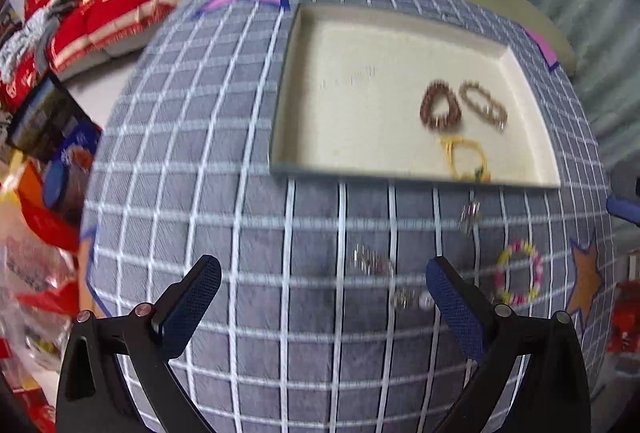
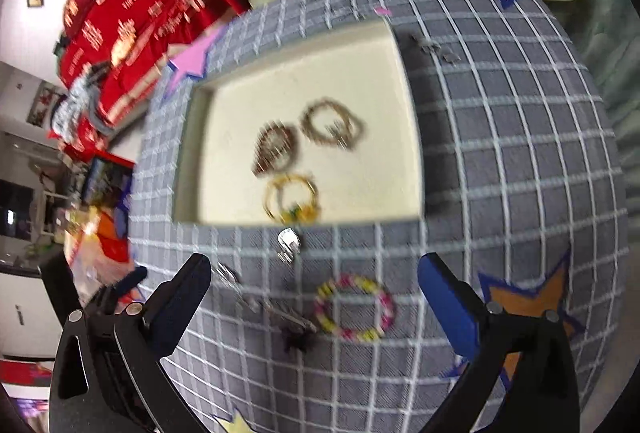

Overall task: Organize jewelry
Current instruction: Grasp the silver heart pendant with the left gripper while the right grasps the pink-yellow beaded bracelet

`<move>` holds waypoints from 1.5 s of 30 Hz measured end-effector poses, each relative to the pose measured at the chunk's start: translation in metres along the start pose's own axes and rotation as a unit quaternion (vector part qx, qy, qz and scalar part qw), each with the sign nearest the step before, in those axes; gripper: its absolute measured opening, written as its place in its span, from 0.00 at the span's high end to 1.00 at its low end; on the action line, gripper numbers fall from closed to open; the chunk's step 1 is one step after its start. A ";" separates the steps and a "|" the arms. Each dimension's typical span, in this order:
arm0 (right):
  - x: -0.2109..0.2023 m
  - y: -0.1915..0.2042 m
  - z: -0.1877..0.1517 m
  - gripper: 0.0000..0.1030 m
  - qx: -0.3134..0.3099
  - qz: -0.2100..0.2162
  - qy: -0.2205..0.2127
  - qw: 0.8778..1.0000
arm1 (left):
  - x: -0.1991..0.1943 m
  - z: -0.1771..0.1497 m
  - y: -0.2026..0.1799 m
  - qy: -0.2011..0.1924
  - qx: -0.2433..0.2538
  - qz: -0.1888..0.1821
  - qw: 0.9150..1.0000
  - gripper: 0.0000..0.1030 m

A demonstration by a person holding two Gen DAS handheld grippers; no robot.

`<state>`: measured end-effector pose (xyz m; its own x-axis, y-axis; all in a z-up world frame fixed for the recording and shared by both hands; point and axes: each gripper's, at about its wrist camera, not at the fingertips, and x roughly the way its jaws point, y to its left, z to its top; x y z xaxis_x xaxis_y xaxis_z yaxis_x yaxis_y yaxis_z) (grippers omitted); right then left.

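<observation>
Three bracelets already in tray [image 2: 404,105]: brown bead bracelet [image 2: 276,149], tan bracelet [image 2: 330,129], yellow cord bracelet [image 2: 292,199]. Left on checked counter [image 2: 500,173]: pink-yellow bead bracelet [image 2: 354,309] at 6 o'clock of tray, silver pieces [image 2: 288,241] just beside tray edge. Light, floppy, small; likely slippery on cloth, so pinch across bead band, not clasp. Right gripper [image 2: 316,297] jaws fully wide, holding nothing. Left gripper [image 1: 324,293] jaws wide too, empty, above silver bits [image 1: 370,261].

Feeds I'm watching: even, bright indoor light; soft shadows; motion blur throughout both views; heavy fisheye bending, dark vignetted corners.
</observation>
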<state>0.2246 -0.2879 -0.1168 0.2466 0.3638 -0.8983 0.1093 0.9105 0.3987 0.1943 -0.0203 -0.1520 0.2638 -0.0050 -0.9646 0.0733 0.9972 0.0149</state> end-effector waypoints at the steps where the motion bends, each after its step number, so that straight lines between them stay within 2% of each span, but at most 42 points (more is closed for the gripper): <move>1: 0.002 -0.004 -0.006 0.00 0.001 -0.008 0.007 1.000 | 0.003 -0.005 0.001 0.007 -0.005 0.003 1.000 0.00; 5: 0.013 -0.017 -0.025 0.00 0.003 -0.041 0.028 0.999 | 0.016 -0.020 0.005 0.032 -0.016 0.004 0.999 0.00; 13: 0.031 -0.041 -0.044 0.00 0.011 -0.086 0.054 0.995 | 0.033 -0.024 0.022 0.054 -0.092 -0.014 0.994 0.00; 24: 0.048 -0.055 -0.048 0.00 -0.002 -0.124 0.067 0.990 | 0.045 -0.015 0.016 0.053 -0.096 -0.010 0.994 0.00; 30: 0.057 -0.056 -0.044 0.01 -0.010 -0.139 0.067 0.988 | 0.057 -0.002 -0.003 0.053 -0.091 -0.004 0.994 0.00; 32: 0.059 -0.055 -0.043 0.07 -0.014 -0.143 0.065 0.987 | 0.062 0.005 -0.008 0.056 -0.085 0.004 0.995 0.05; 37: 0.071 -0.050 -0.042 0.15 -0.018 -0.156 0.068 0.985 | 0.076 0.015 -0.027 0.054 -0.074 0.015 0.996 0.07; 43: 0.094 -0.024 -0.048 0.17 -0.053 -0.193 0.065 0.978 | 0.075 0.016 -0.057 0.038 -0.049 0.014 0.998 0.21; 45: 0.099 -0.016 -0.053 0.19 -0.064 -0.198 0.061 0.976 | 0.071 0.017 -0.066 0.035 -0.039 0.011 0.999 0.30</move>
<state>0.1962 -0.2561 -0.2216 0.0917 -0.0073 -0.9958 0.0503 0.9987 -0.0027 0.2241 -0.0875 -0.2168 0.1963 0.0204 -0.9803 -0.0074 0.9998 0.0193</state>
